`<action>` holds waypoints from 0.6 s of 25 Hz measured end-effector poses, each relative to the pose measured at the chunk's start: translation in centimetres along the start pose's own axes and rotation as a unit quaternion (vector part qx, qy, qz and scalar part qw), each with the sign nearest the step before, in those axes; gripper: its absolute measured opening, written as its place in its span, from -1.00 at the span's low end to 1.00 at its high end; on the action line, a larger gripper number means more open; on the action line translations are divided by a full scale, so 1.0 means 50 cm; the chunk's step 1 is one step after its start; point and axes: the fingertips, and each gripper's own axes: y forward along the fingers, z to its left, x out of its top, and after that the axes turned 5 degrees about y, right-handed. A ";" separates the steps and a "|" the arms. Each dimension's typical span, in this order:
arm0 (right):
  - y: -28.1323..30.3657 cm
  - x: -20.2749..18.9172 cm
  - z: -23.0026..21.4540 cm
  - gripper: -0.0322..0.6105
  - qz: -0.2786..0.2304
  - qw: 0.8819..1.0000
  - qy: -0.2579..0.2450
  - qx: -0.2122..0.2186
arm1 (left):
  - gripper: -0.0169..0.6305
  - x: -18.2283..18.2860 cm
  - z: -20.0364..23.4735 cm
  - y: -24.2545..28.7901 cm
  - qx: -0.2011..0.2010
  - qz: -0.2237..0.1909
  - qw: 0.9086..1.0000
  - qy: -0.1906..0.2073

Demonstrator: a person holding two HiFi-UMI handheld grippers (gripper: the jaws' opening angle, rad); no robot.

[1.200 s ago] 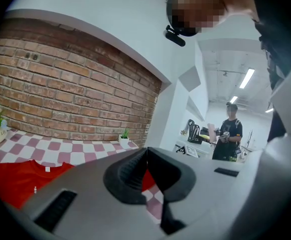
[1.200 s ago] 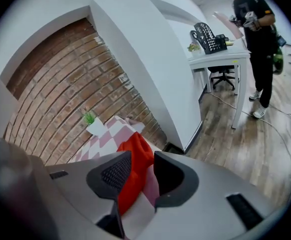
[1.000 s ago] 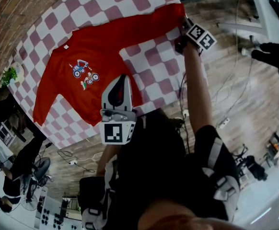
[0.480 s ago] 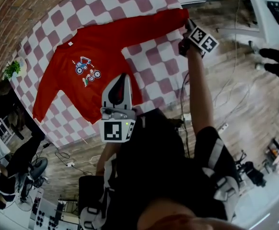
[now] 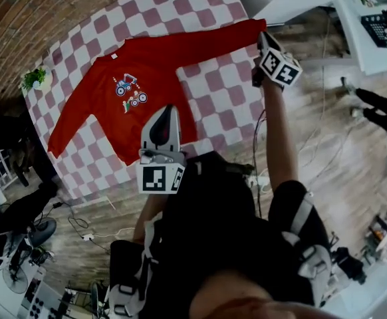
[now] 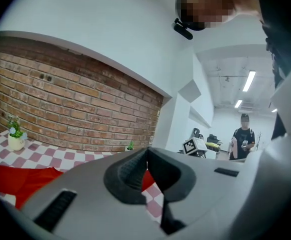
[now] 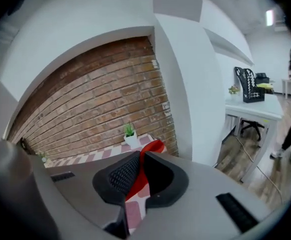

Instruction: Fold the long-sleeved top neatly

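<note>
Office-like lab: brick wall [image 6: 75, 109], white desk [image 7: 250, 109], ceiling strip lights [image 6: 249, 80] (cables [image 5: 80, 219] underfoot)

The head view is dim and bends strongly at its edges. Both gripper views are brighter, lit by ceiling strip lights [image 6: 249, 80], with dark corners.

Right arm [image 5: 278, 135] stretching out toward far right, right gripper [image 5: 262, 37] pointing away and slightly down; its jaws having just been closing, now pinching red sleeve cuff [image 7: 154, 146] between pads. Left gripper [image 5: 169, 110] hovering nearer in, left of right arm, pointing away, nearly level; jaws pressing together at tips, unclear whether pinching any cloth
</note>
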 end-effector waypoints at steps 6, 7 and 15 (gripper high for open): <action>-0.072 0.047 0.116 -0.81 -0.032 0.995 -0.075 0.051 | -0.92 0.016 0.010 -0.123 0.053 -0.017 0.998 0.031; -0.084 0.055 0.140 -0.81 -0.038 0.993 -0.091 0.060 | -0.92 0.018 0.010 -0.146 0.062 -0.020 0.997 0.031; -0.172 0.066 0.346 -0.81 -0.073 0.965 -0.213 0.133 | -0.92 0.011 0.030 -0.330 0.145 -0.021 0.989 0.011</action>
